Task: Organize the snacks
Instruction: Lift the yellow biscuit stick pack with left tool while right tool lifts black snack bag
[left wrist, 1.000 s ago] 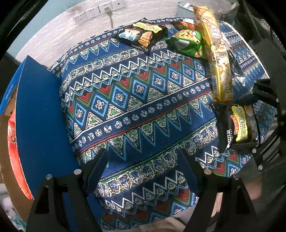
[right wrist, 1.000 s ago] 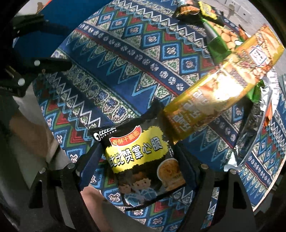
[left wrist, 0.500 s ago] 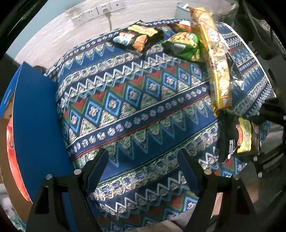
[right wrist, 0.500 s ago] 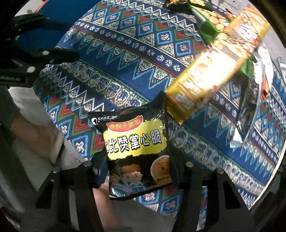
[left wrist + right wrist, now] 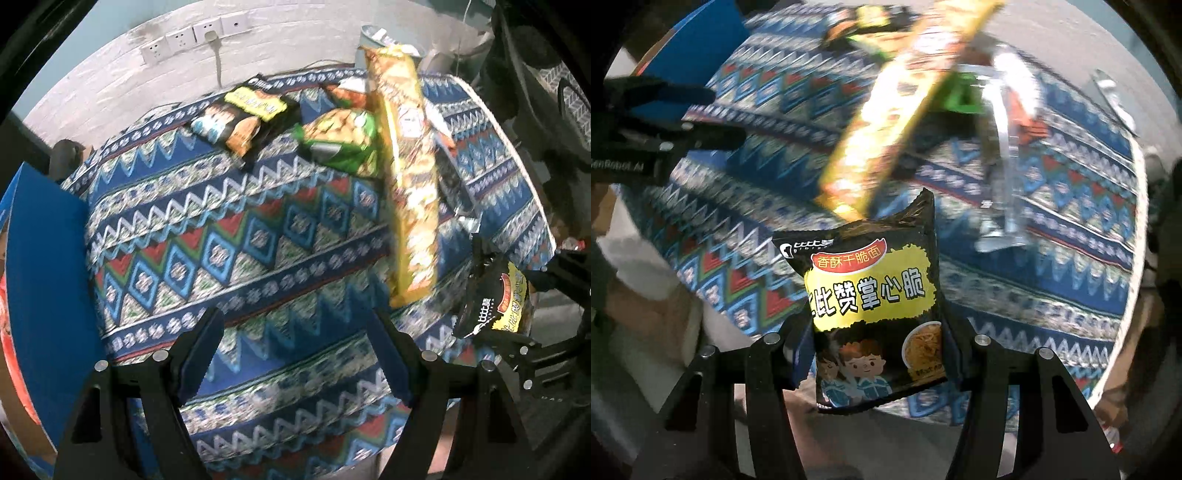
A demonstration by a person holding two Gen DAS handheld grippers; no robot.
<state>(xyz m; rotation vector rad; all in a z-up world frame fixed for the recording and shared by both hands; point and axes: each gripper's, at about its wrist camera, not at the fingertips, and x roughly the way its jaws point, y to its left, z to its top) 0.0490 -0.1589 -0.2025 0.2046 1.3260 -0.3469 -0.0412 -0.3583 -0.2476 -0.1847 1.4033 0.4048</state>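
My right gripper [image 5: 877,363] is shut on a black and yellow noodle snack bag [image 5: 871,302] and holds it lifted off the patterned tablecloth [image 5: 1052,280]. The same held bag [image 5: 496,306] shows at the right edge of the left wrist view. My left gripper [image 5: 295,350] hangs open over the tablecloth [image 5: 221,236] with nothing between its fingers. A long yellow snack pack [image 5: 410,166] lies across the cloth. Behind it sit a green snack bag [image 5: 343,142] and a second black and yellow bag [image 5: 247,114]. The long yellow pack [image 5: 905,110] appears blurred in the right wrist view.
A blue box flap [image 5: 44,266] stands at the table's left edge, with orange packaging [image 5: 14,354] inside the carton. A silvery wrapper [image 5: 1004,155] lies right of the yellow pack. Wall sockets [image 5: 195,33] sit behind the table. A person's hand [image 5: 646,314] is at the left.
My right gripper closed on the black and yellow bag, lifted it off the cloth and rolled. The left gripper drifted back along the cloth, still open.
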